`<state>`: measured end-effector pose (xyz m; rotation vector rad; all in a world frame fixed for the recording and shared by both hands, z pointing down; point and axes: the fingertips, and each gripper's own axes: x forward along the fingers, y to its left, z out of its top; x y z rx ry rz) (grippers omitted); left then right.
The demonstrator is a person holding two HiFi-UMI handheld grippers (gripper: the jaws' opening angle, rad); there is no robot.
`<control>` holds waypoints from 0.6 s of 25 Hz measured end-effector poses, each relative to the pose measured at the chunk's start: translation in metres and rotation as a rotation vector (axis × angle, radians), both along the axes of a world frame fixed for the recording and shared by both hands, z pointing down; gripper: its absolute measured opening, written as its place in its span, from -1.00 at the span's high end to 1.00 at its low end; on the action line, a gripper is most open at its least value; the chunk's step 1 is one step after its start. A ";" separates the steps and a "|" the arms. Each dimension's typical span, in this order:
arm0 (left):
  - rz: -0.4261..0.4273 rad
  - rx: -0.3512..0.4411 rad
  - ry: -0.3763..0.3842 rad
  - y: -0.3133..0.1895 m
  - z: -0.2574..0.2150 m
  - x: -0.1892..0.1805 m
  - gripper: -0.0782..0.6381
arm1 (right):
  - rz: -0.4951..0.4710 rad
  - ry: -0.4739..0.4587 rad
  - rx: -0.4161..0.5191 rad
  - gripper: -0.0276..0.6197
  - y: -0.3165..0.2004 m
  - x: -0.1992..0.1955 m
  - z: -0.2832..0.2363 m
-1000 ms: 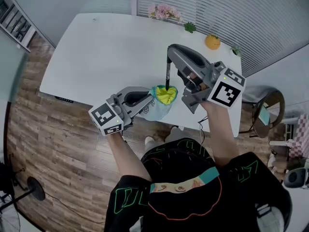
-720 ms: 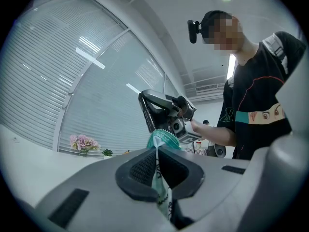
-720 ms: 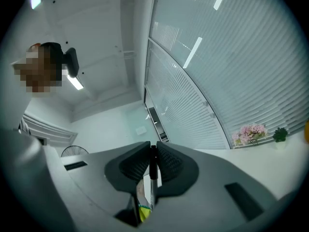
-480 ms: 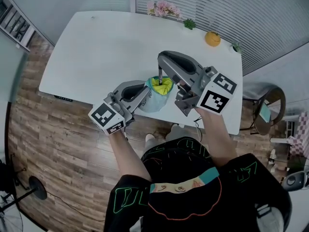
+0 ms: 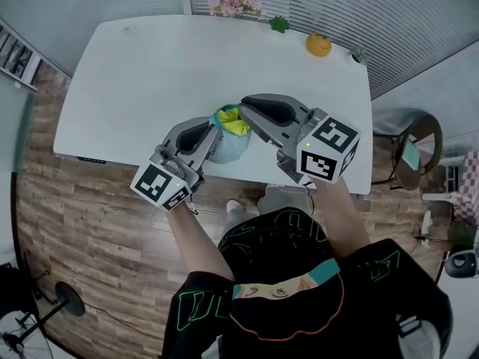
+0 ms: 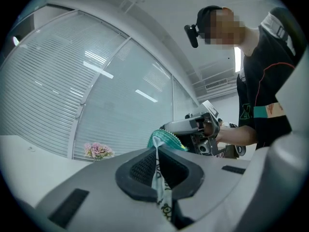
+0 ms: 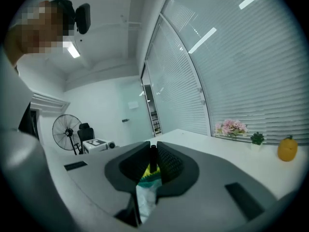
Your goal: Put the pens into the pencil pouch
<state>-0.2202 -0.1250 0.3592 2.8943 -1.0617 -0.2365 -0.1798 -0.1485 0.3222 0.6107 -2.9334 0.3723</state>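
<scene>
- Teal fabric with a yellow lining makes up the pencil pouch (image 5: 227, 142), which hangs upright with its mouth open, over the white table (image 5: 135, 73) close to the near edge and about midway along it.
- The left gripper (image 5: 212, 135) is clamped on the pouch: its jaws meet on a thin fold of the printed cloth, with the toothed teal rim rising just beyond them.
- The right gripper (image 5: 242, 109) grips a black pen (image 7: 153, 157) between its pads. The pen stands upright and its lower part goes down into the yellow mouth of the pouch.
- The two grippers face each other across the pouch, left at its near left side, right above its right side.
- Along the far edge stand pink flowers (image 5: 233, 3), a small green plant (image 5: 280, 24) and an orange fruit (image 5: 318, 45) towards the far right corner.
- A chair (image 5: 408, 155) sits off the table's right end, on the wooden floor (image 5: 82, 223).
</scene>
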 end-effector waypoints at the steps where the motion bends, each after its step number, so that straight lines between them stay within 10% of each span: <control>1: 0.008 0.002 -0.005 0.000 -0.001 0.003 0.79 | 0.001 0.052 0.004 0.77 0.001 0.003 0.008; 5: 0.069 -0.005 -0.008 -0.003 0.002 0.023 0.79 | 0.034 0.169 0.033 0.70 -0.003 0.025 0.029; 15: 0.255 -0.065 -0.014 -0.013 0.022 0.096 0.79 | 0.318 -0.017 -0.043 0.71 -0.037 0.146 0.022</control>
